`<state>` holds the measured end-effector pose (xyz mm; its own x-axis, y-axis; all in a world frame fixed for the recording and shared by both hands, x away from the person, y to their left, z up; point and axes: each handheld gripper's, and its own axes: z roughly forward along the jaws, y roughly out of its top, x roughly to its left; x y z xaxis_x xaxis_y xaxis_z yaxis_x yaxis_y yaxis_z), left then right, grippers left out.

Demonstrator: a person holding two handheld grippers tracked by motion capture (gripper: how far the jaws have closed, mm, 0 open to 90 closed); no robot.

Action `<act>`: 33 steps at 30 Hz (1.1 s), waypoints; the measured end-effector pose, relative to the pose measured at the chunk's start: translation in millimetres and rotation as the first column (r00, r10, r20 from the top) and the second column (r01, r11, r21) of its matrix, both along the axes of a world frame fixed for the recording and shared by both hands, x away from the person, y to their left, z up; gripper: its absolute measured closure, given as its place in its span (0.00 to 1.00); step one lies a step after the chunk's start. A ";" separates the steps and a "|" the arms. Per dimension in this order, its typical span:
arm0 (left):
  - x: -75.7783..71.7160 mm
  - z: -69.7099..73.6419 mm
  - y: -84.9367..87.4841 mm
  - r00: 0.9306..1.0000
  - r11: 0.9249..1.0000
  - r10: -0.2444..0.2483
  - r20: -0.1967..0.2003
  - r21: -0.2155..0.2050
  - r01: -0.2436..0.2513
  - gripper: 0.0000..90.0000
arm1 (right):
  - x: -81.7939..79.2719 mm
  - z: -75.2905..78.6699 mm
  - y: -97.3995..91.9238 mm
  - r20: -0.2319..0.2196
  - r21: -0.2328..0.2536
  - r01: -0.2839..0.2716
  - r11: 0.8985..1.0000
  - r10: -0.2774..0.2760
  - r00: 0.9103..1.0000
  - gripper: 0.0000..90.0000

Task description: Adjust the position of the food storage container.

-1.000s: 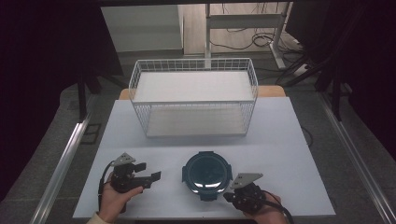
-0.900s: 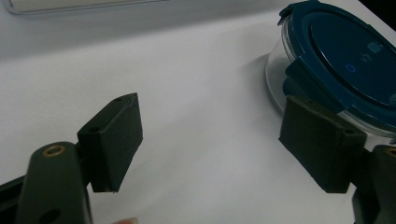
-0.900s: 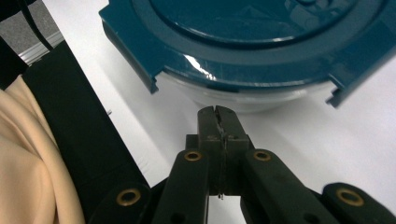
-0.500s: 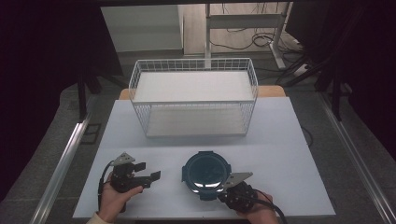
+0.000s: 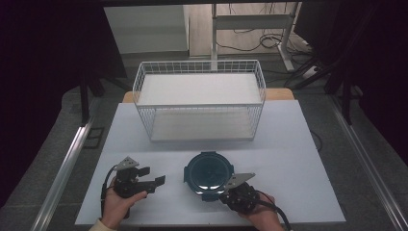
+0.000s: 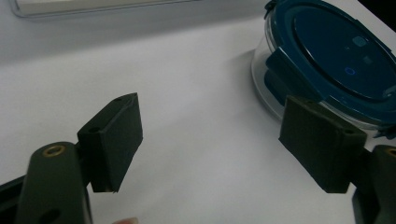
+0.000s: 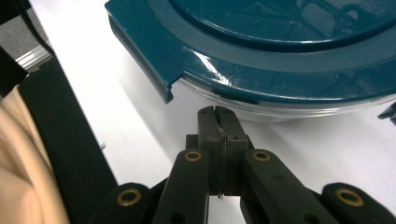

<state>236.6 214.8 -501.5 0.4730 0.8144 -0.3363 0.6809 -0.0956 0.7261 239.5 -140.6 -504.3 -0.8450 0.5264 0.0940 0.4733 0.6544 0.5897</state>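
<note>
We have the round glass container with its blue clip-on lid [image 5: 208, 172] sitting on the white surface [image 5: 288, 159], near our edge and well in front of the empty wire basket [image 5: 199, 103]. Our right tool [image 7: 217, 114] is clenched tight with nothing between its jaws, its tip close under the lid rim just beside one of the locking flaps [image 7: 140, 51]. Our left tool [image 5: 156, 183] hangs released, jaws spread over bare surface, the container off to one side and apart from it.

The main risk, as we judge it, is that the closed right tip pushes on the container instead of catching a flap: nothing braces the far side, so the smooth glass base could skate across the surface. If we pry upward at the flap without steadying, the whole dish may tip or lift. A tip driven under the rim at the wrong spot could also slip off the glass wall and jab the surface.
</note>
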 end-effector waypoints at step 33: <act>-5.0 10.0 4.8 0.999 1.000 0.018 0.037 -0.008 -0.018 0.23 | 13.4 30.4 -66.4 0.044 0.191 0.193 0.962 -0.204 0.978 0.99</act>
